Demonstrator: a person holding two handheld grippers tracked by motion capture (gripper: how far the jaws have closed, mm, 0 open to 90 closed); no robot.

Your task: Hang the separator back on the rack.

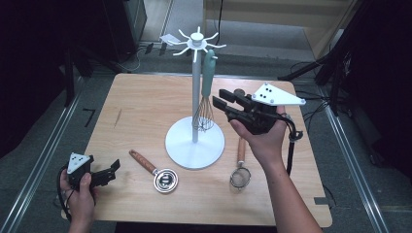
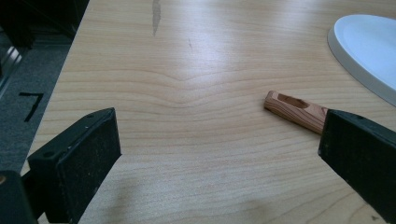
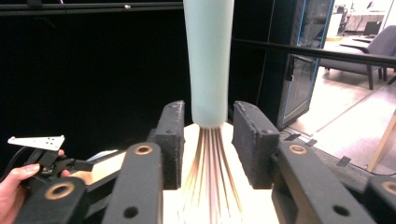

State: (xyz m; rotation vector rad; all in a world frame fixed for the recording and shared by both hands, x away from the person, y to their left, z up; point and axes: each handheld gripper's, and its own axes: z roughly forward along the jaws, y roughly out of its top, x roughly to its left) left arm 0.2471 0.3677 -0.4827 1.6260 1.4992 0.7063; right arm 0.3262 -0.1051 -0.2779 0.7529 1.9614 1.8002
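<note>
Currently the whisk (image 1: 206,104) is flanked by the right gripper (image 1: 219,103) — jaws spread, not touching. Left gripper (image 1: 115,167) is held spread over the table (image 1: 145,107).

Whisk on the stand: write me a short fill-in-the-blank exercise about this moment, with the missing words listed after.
1. The whisk hangs from a white ____ with hooks at its top.
2. The right gripper has its jaws either side of the whisk, where the ____ handle meets the wires.
3. The left gripper is open over the table, near the wooden ____ of a measuring cup.
4. A small strainer lies flat on the table, to the ____ of the stand's base.

Missing words: stand; green; handle; right
</note>
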